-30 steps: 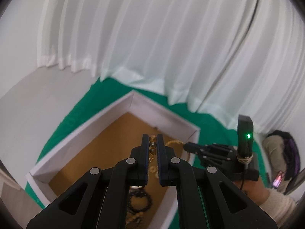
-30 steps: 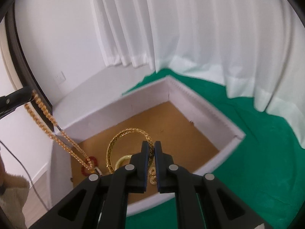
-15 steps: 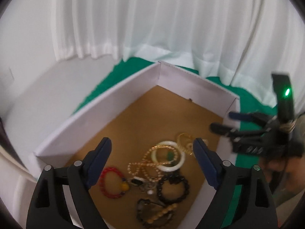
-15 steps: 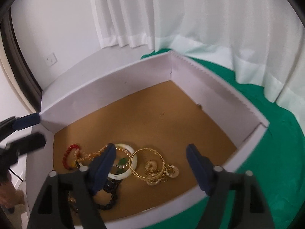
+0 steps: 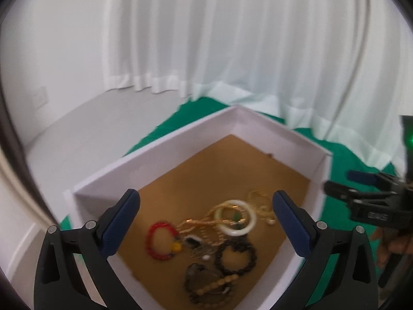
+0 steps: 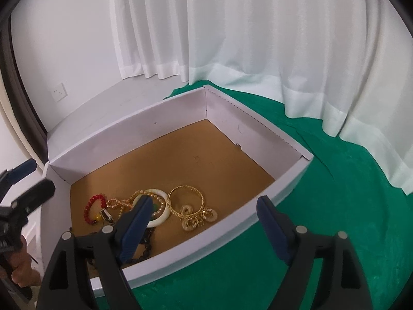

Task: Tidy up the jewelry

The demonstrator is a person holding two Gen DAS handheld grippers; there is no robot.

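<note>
A white cardboard box (image 5: 160, 160) (image 6: 129, 139) with a brown floor holds a pile of jewelry: a red bead bracelet (image 5: 157, 240) (image 6: 90, 208), a white jade bangle (image 5: 238, 228) (image 6: 161, 218), a gold bead necklace (image 5: 196, 226) (image 6: 121, 202), a gold bangle with gold rings (image 6: 187, 200), a black bead bracelet (image 5: 236, 257) and brown beads (image 5: 209, 285). My left gripper (image 5: 206, 224) is open and empty above the pile. My right gripper (image 6: 201, 222) is open and empty above the box's near wall.
The box sits on a green cloth (image 6: 335, 206) over a white surface (image 5: 77, 134). White curtains (image 6: 258, 38) hang behind. A wall socket (image 6: 59, 93) is at the left. The right gripper shows at the right edge of the left wrist view (image 5: 361, 193).
Both grippers were shut on gold jewelry a second ago. Both have opened; the gold necklace and the gold bangle now lie in the box. Both grippers have pulled back slightly.
</note>
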